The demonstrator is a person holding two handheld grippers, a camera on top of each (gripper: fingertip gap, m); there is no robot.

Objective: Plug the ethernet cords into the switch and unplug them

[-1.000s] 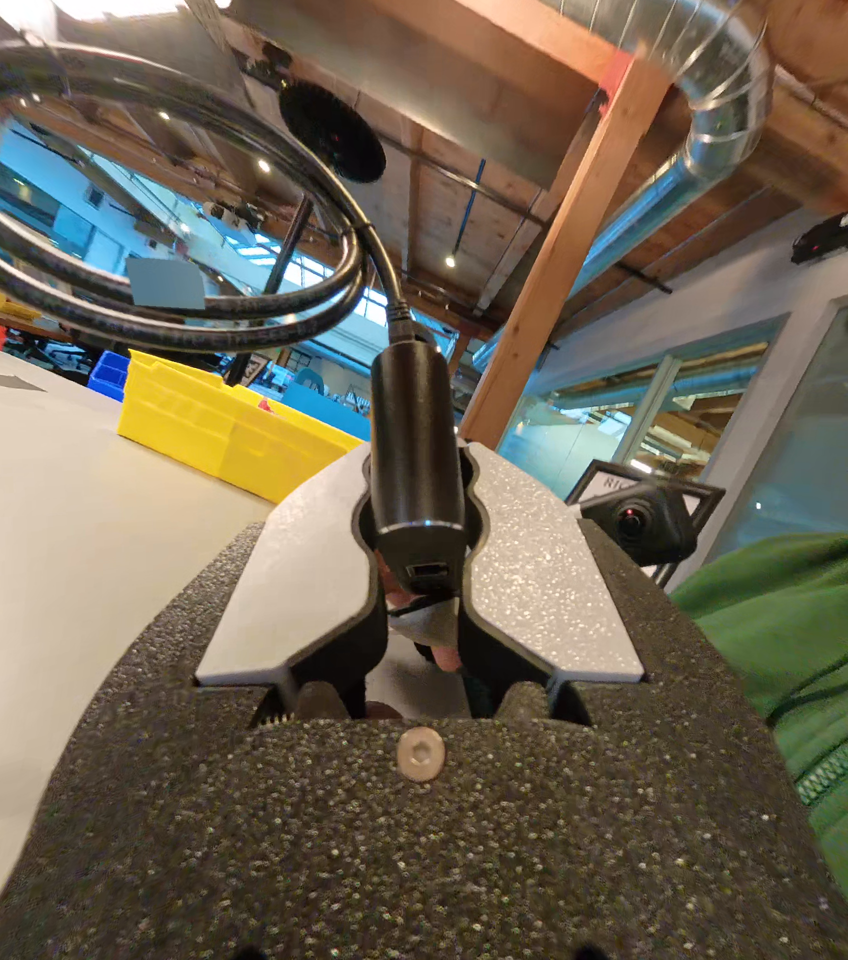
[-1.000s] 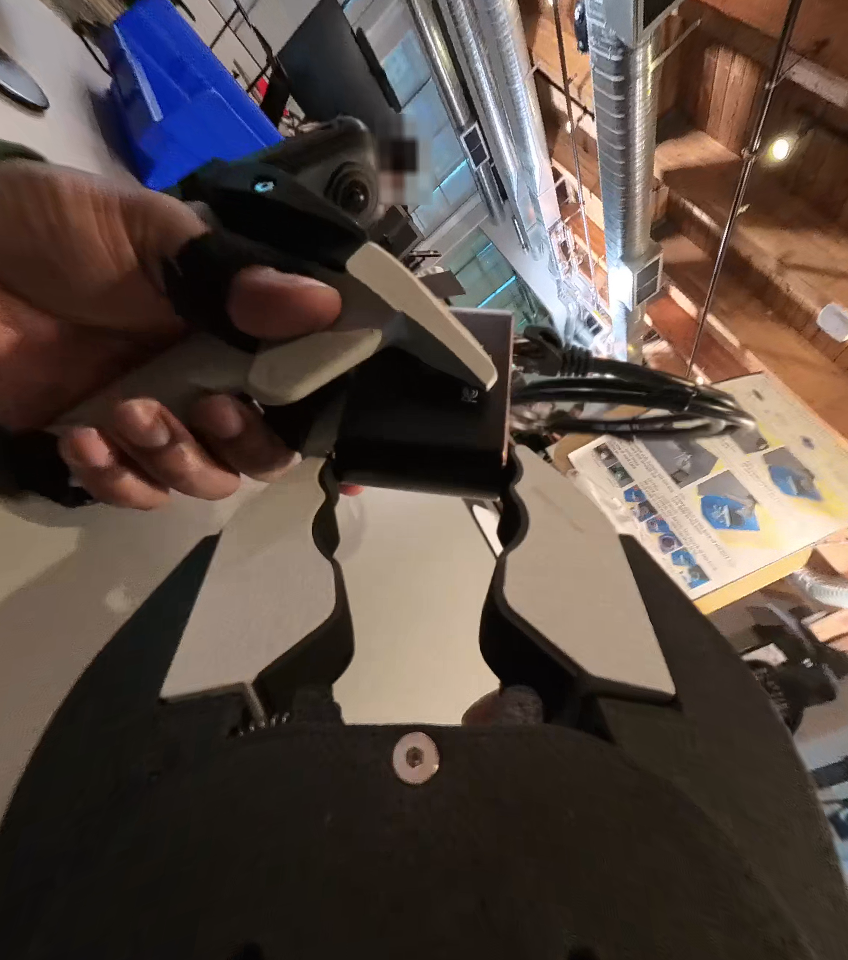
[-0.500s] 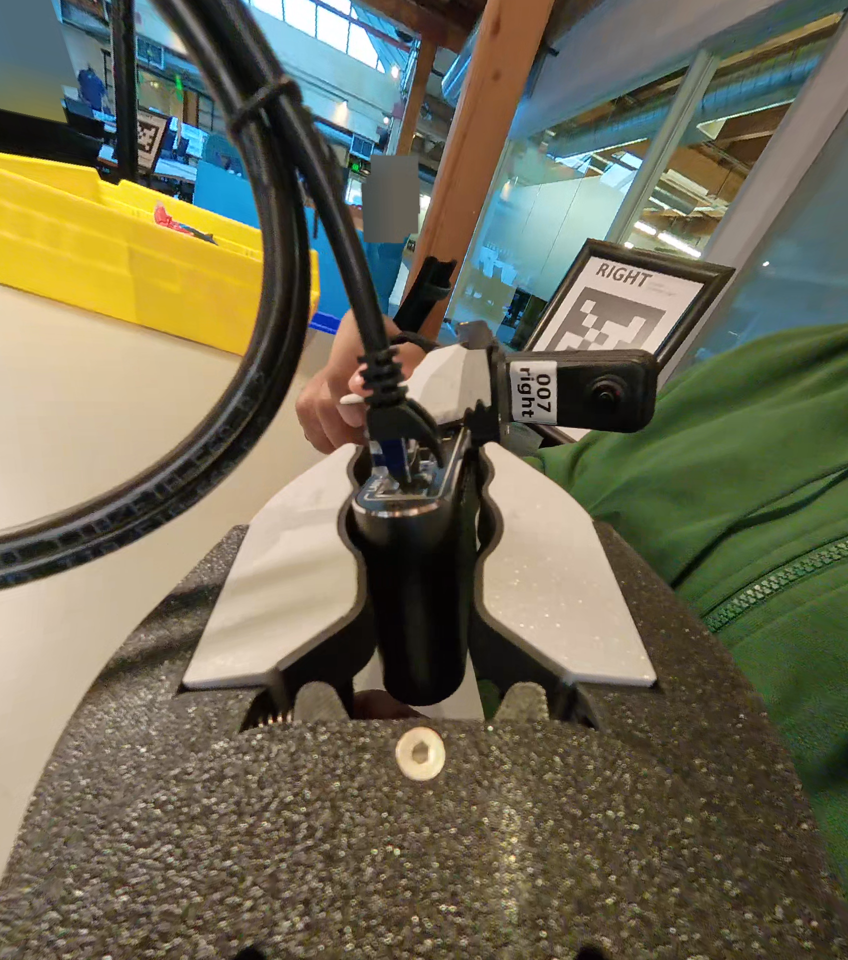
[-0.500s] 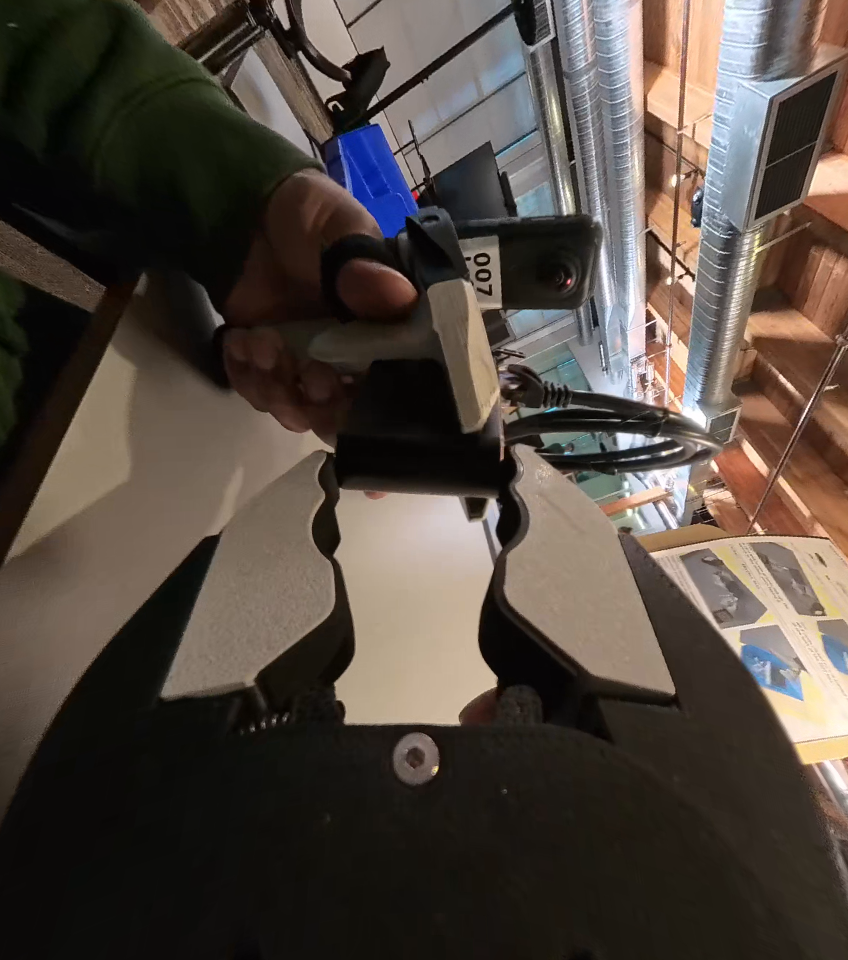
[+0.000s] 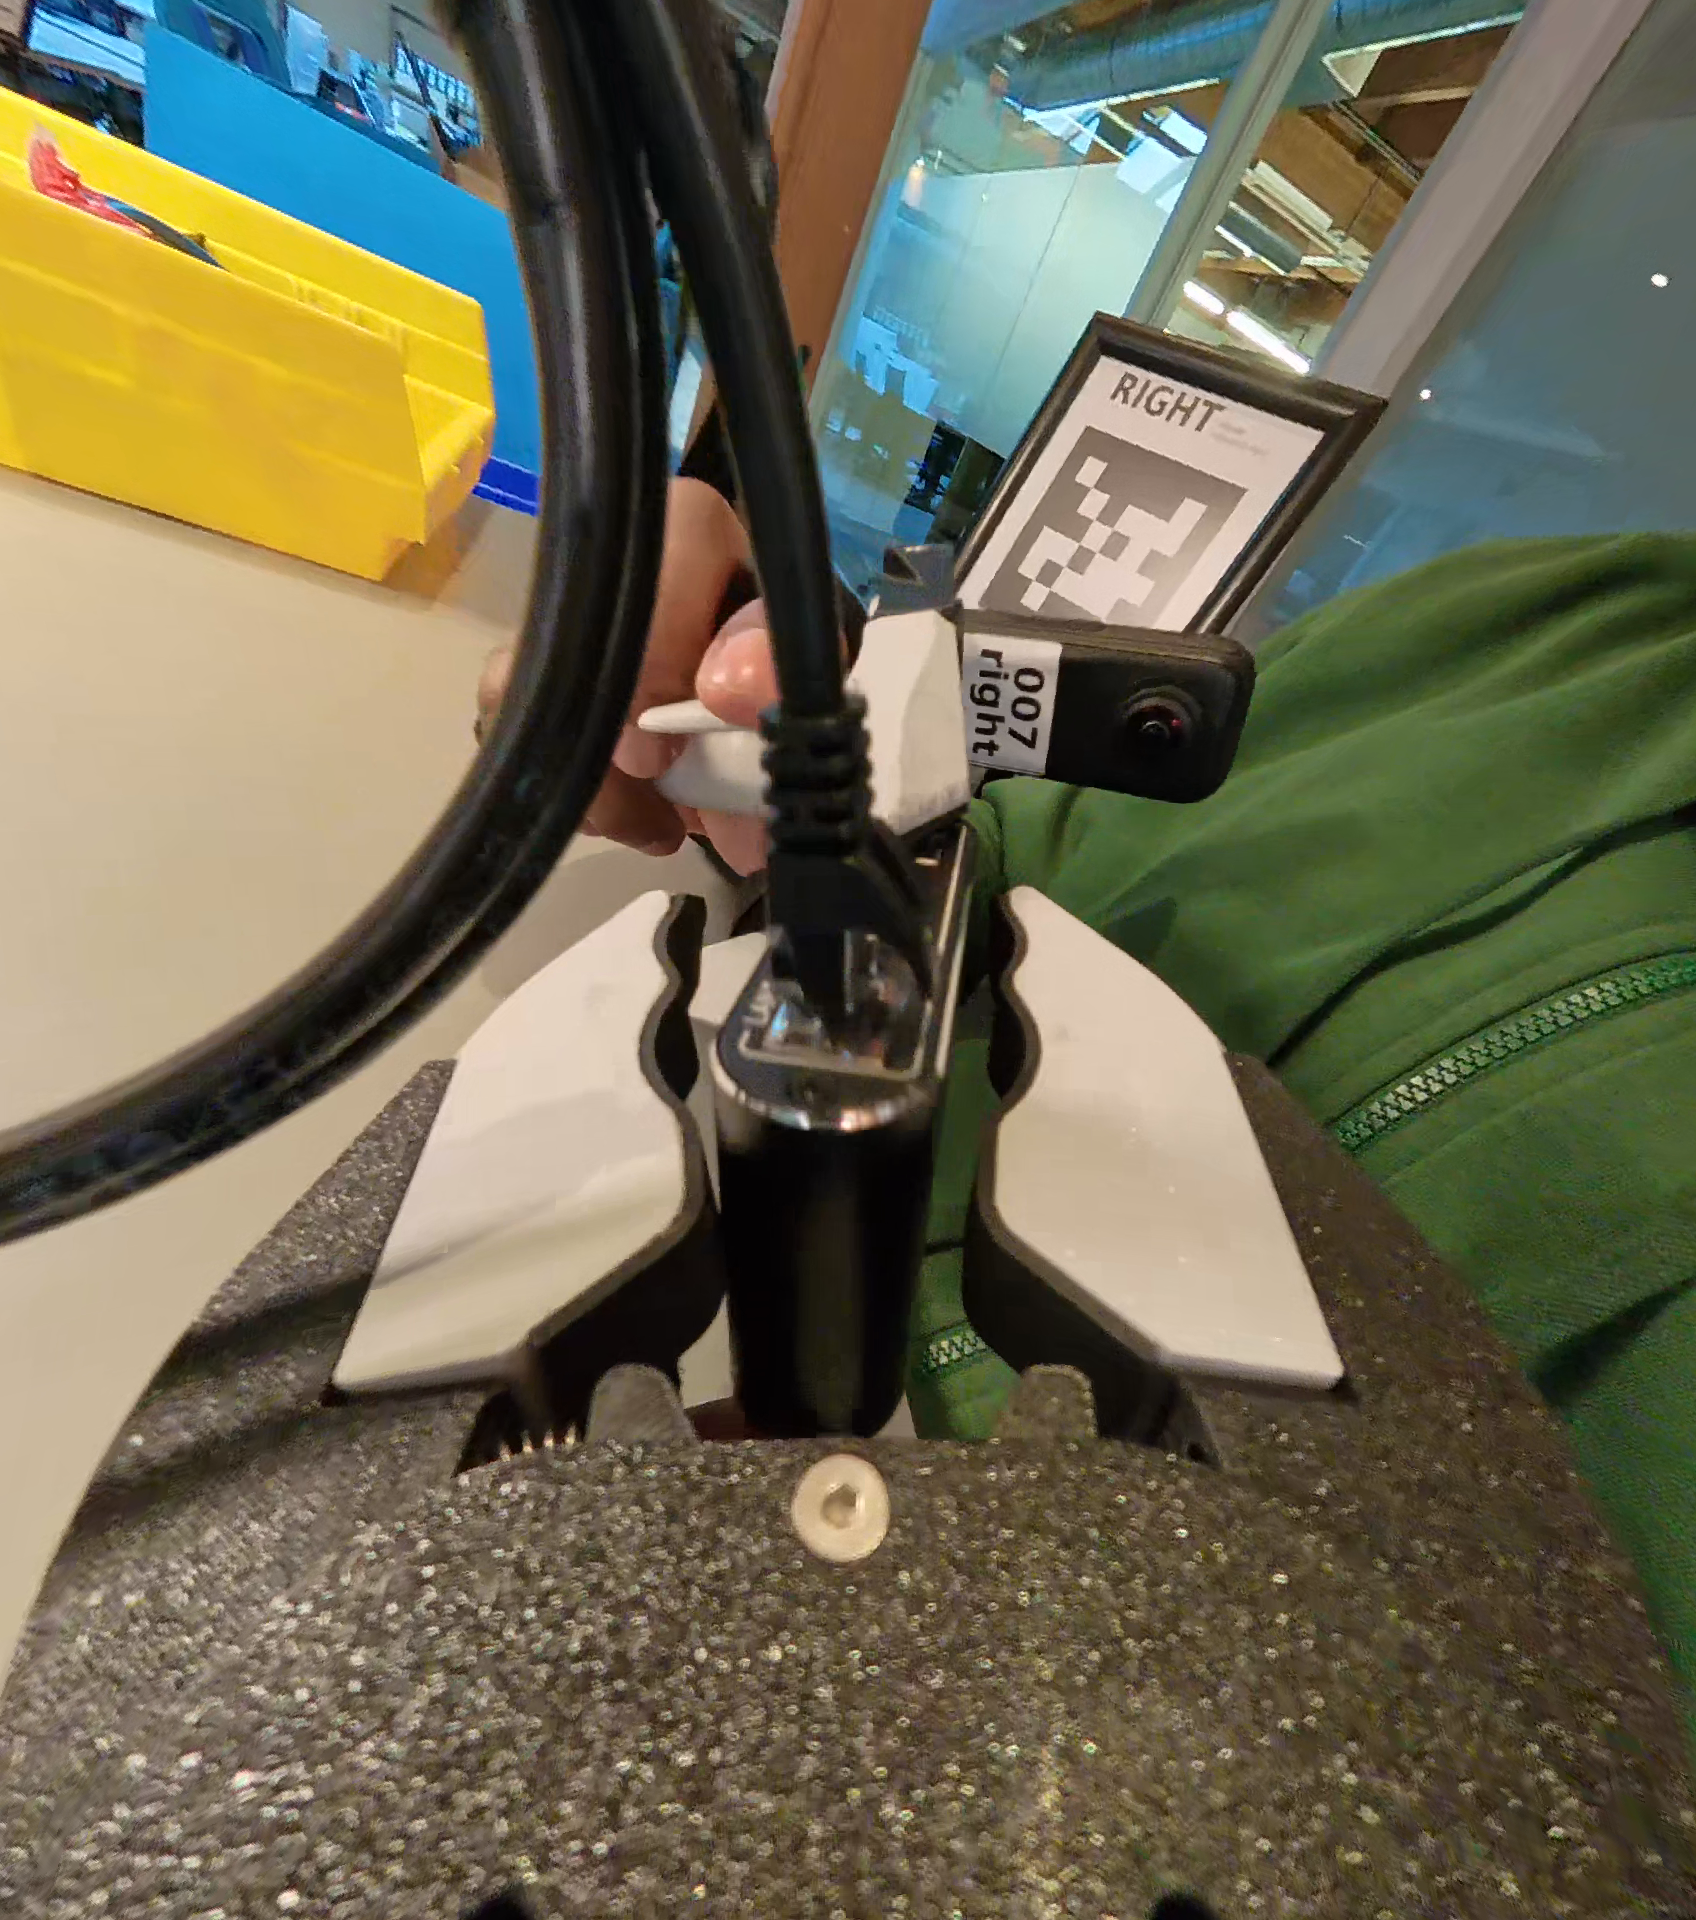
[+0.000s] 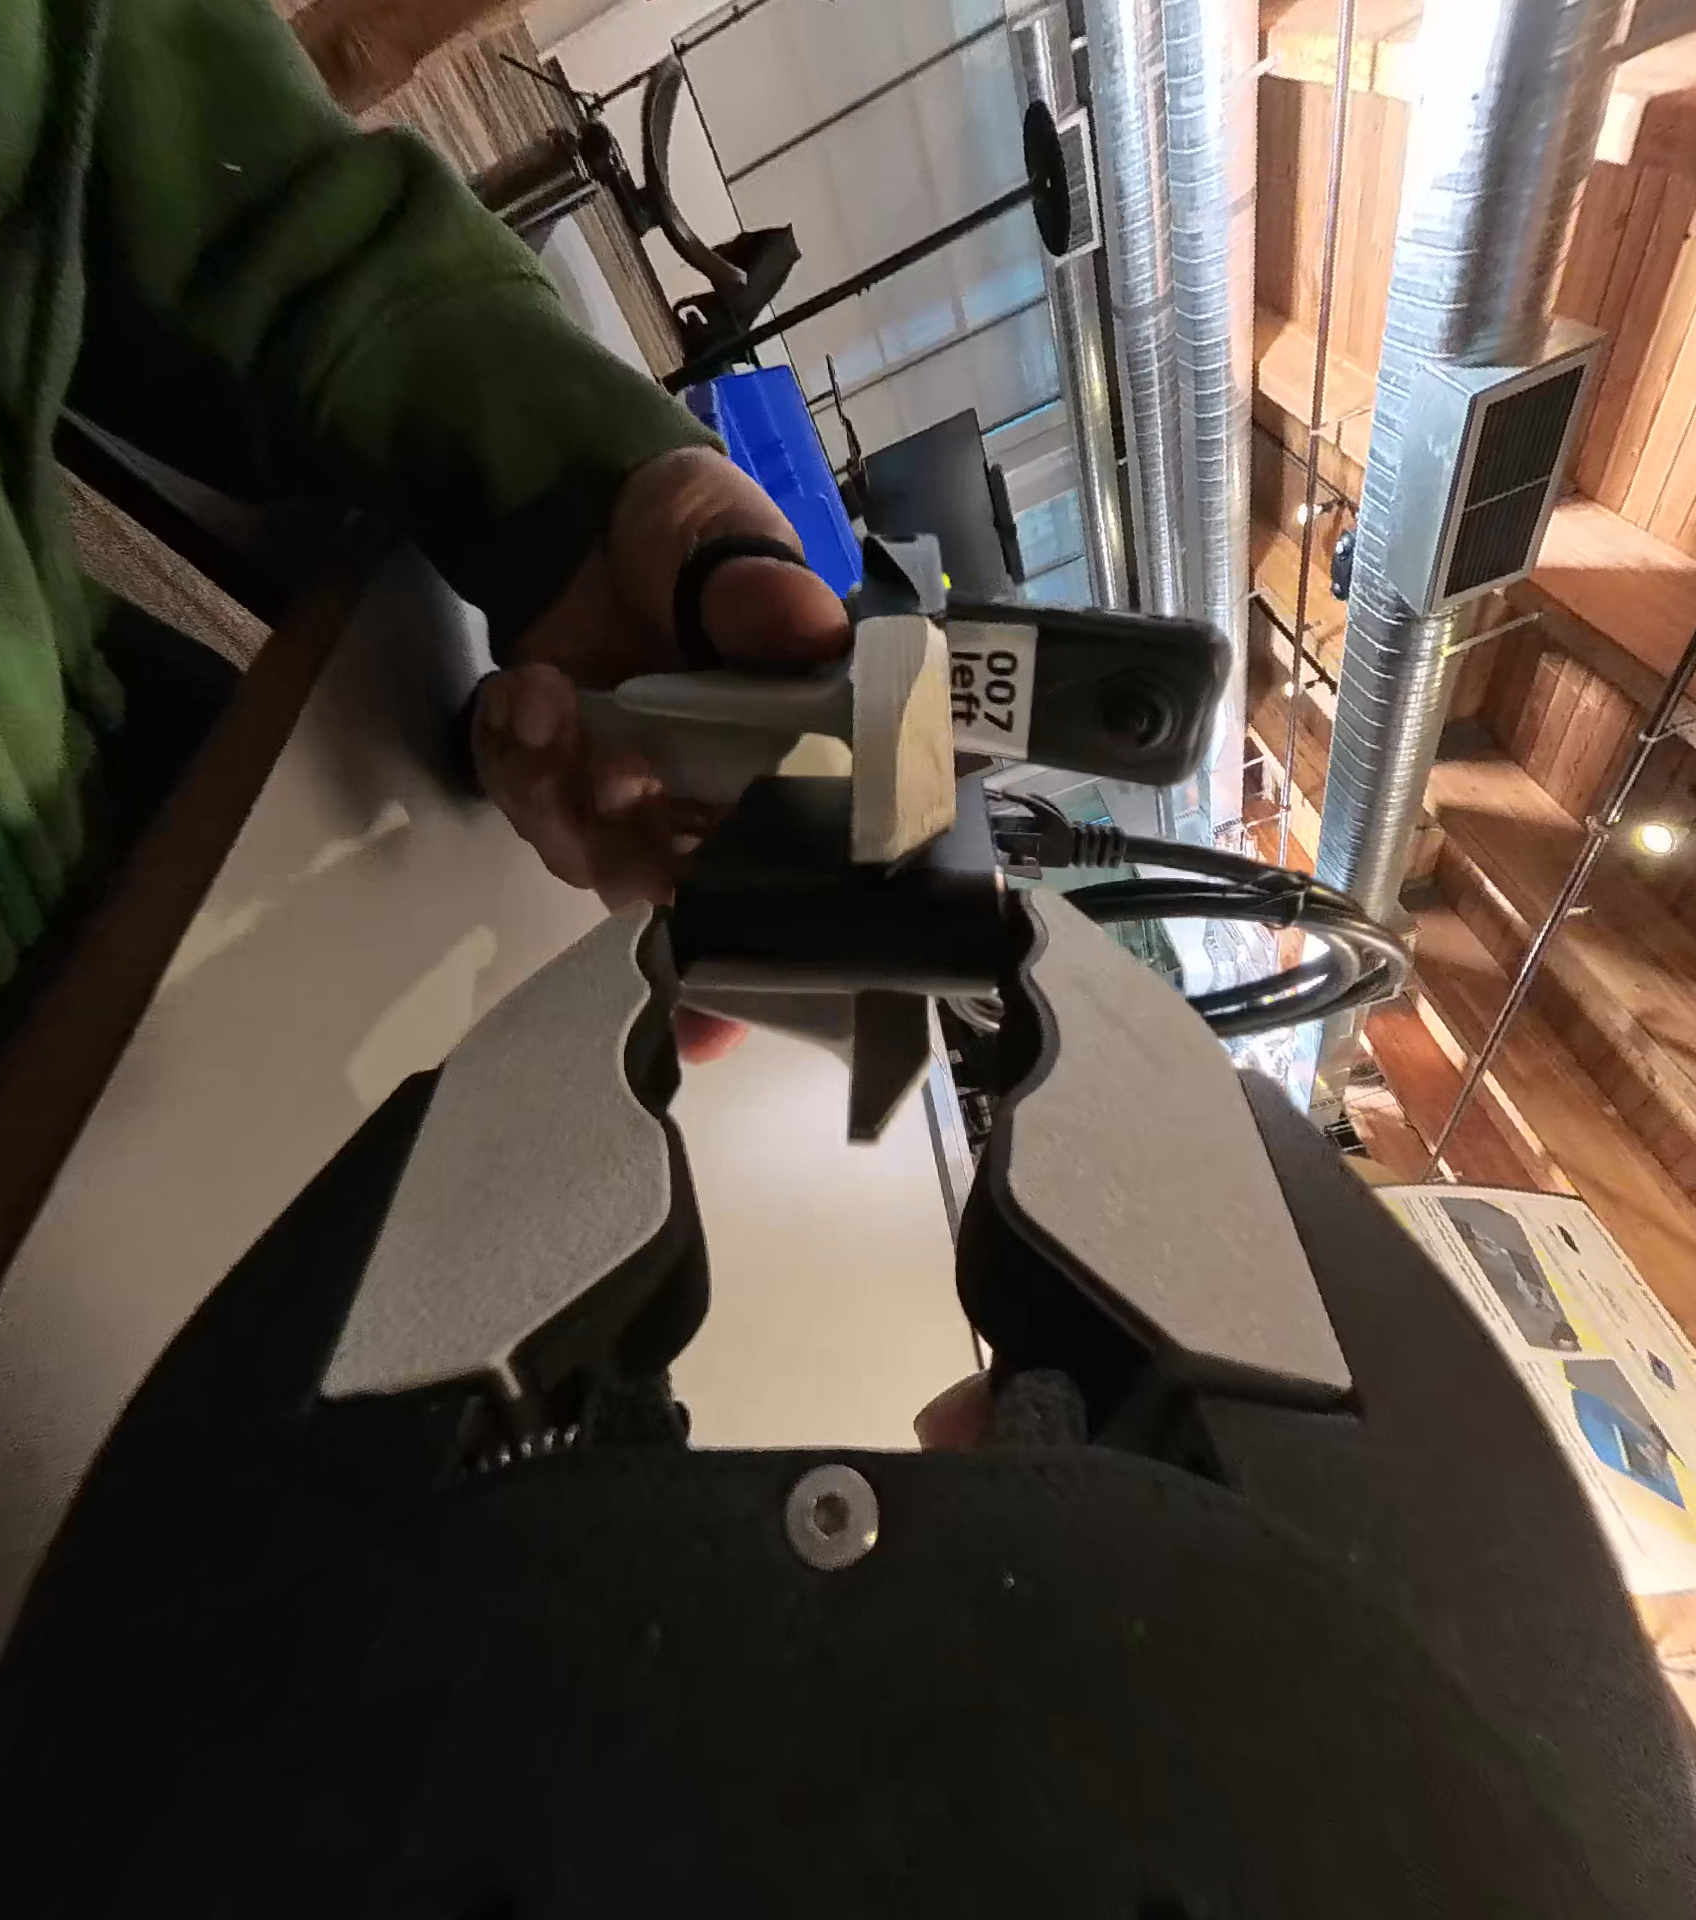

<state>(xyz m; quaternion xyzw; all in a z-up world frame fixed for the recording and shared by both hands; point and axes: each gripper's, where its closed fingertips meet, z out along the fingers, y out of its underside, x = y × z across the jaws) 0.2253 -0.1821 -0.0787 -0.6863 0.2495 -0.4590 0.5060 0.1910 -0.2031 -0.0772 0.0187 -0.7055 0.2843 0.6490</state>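
We're right on the left gripper [image 5: 839,977], and the black switch [image 5: 813,1247] stands upright between its two fingers, port end up. The jaws stand a little wider than the switch. A sliver of green jacket [image 5: 1446,935] shows between the switch and the right-hand finger, so this gripper is loosely around it, not pinching.

One black ethernet cord [image 5: 595,623] is plugged in. Its plug [image 5: 818,831] sits in a port on the top face, and the cord climbs straight up and then sweeps in a big loop down and off to the left, above the pale table [image 5: 148,779].

Over on the other side, the right gripper [image 6: 839,966] has the switch firmly. One fingertip is on each end of the black box, clamped across its length and holding it up off the table. From here the left gripper's pale fingers sit above and below the box, with the person's hand [image 6: 636,727] wrapped around the handle. The cord leaves the switch on the right and coils in the air beside it.

A yellow bin [image 5: 148,384] sits on the far left of the table, well away from the switch. A black-framed marker card [image 5: 1156,488] stands just behind the right gripper's camera [image 5: 1135,717].
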